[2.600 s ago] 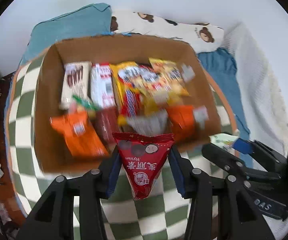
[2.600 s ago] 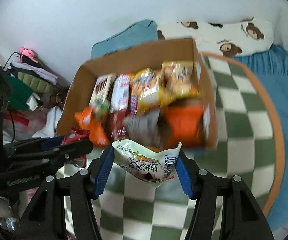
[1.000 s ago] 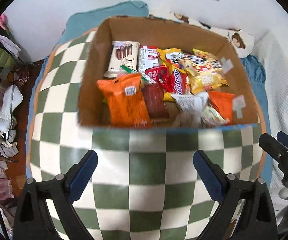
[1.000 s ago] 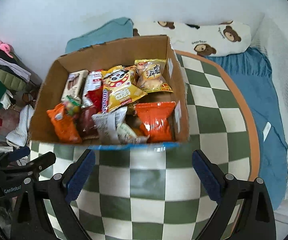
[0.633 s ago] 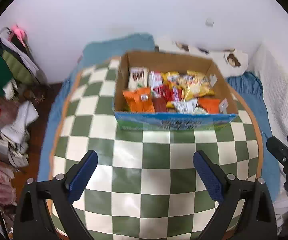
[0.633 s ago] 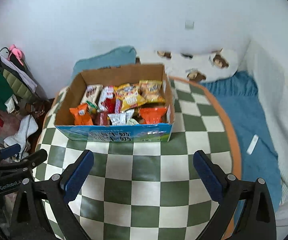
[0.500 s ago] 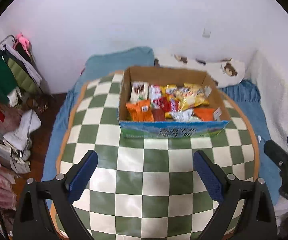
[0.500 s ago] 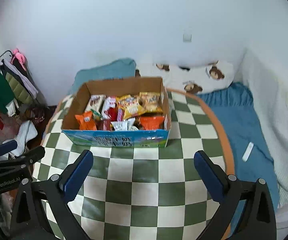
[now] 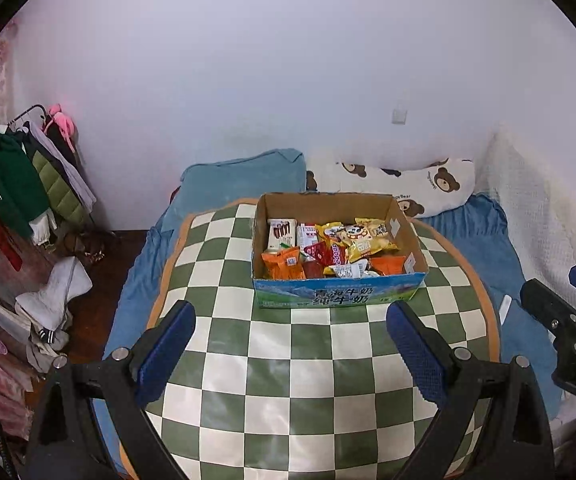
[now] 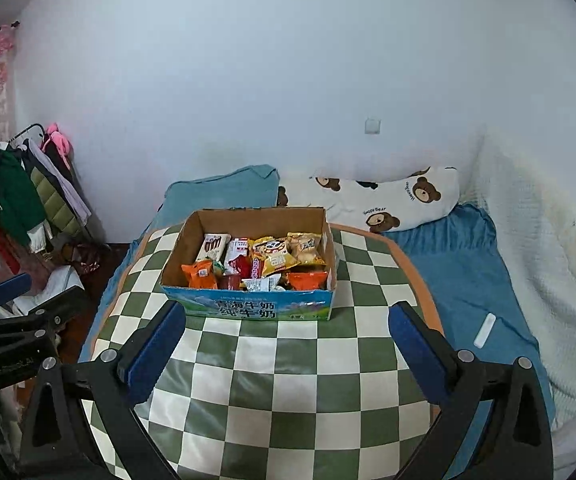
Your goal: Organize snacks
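An open cardboard box (image 9: 338, 298) with a blue printed front stands at the far side of a round green-and-white checkered table (image 9: 288, 380). It holds several snack packets (image 9: 328, 252) in orange, red, yellow and white. The box also shows in the right wrist view (image 10: 247, 306), with the snack packets (image 10: 263, 264) inside. My left gripper (image 9: 290, 354) is open and empty, well back from the box above the table. My right gripper (image 10: 285, 354) is open and empty, likewise back from the box.
A blue bed (image 10: 460, 264) with a bear-print pillow (image 10: 388, 196) and a teal pillow (image 10: 223, 192) lies behind and right of the table. A clothes rack (image 9: 19, 184) stands at the left. A small white object (image 10: 484, 330) lies on the bed.
Both grippers let go of their snack packets into the box, opened, and pulled far back and up from it. The box now looks much smaller in both views.
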A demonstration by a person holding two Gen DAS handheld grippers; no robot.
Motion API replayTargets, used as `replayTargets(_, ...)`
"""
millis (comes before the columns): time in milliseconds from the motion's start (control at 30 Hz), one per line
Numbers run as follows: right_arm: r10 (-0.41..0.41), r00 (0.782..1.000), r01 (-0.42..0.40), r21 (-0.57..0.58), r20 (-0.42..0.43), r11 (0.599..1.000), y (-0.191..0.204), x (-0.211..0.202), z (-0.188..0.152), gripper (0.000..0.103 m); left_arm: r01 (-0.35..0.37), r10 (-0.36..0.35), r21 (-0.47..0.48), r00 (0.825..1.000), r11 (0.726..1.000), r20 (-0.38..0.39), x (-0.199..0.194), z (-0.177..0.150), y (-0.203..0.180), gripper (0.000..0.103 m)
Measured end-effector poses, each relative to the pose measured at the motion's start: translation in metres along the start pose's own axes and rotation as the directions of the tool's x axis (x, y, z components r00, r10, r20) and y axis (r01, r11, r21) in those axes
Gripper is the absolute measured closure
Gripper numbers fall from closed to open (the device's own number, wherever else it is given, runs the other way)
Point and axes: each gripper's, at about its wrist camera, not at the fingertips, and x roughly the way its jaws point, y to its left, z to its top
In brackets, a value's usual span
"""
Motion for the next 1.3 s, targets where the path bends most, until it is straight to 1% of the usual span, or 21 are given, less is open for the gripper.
replayTargets(133,-0.007,1.000,0.007,0.000,-0.005,1.000,-0.002,0.003,0.000,0.000,0.009,-0.009,-0.003,1.000,1.000,0.010,0.003,-0.001,-0.001,0.004)
replayTargets(167,-0.009,1.000,0.009,-0.003,-0.009,1.000,-0.002,0.007,0.000,0.000,0.019,-0.019,-0.006,1.000,1.000,0.007,0.007,-0.001,-0.001,0.001)
replayTargets(267,-0.009,1.000,0.009,-0.006,-0.012,1.000,0.000,0.022,0.000,0.000,0.016,-0.016,-0.005,1.000,1.000,0.001,0.017,0.001,-0.005,0.000)
replayTargets(500,-0.004,1.000,0.004,-0.003,-0.007,1.000,0.003,0.064,0.008,0.000,-0.030,0.030,-0.013,1.000,0.999,0.006,0.054,0.013,-0.006,0.000)
replayTargets(567,-0.011,1.000,0.011,0.000,-0.006,1.000,0.002,0.077,0.012,0.000,-0.031,0.031,-0.021,1.000,0.999,-0.004,0.063,0.016,-0.004,0.000)
replayTargets(700,-0.020,1.000,0.020,0.011,-0.006,1.000,0.000,0.099,0.019,0.000,-0.046,0.046,-0.028,0.999,0.999,0.000,0.079,0.023,-0.003,0.000)
replayTargets(833,-0.036,0.999,0.036,0.018,-0.017,0.999,-0.003,0.122,0.023,0.000,-0.061,0.061,-0.021,0.998,0.998,-0.009,0.096,0.028,-0.006,0.000)
replayTargets(967,-0.039,0.998,0.040,0.020,-0.046,0.999,-0.004,0.146,0.023,0.000,-0.071,0.071,-0.013,0.997,0.997,-0.021,0.113,0.030,-0.007,0.000)
replayTargets(1100,-0.040,0.997,0.042,0.019,-0.069,0.999,-0.005,0.160,0.020,0.000,-0.069,0.069,-0.007,0.997,0.998,-0.045,0.126,0.028,-0.010,0.000)
replayTargets(1300,-0.042,0.996,0.043,0.015,-0.081,0.999,-0.006,0.167,0.017,0.000,-0.068,0.068,-0.004,0.996,0.998,-0.063,0.138,0.027,-0.010,0.000)
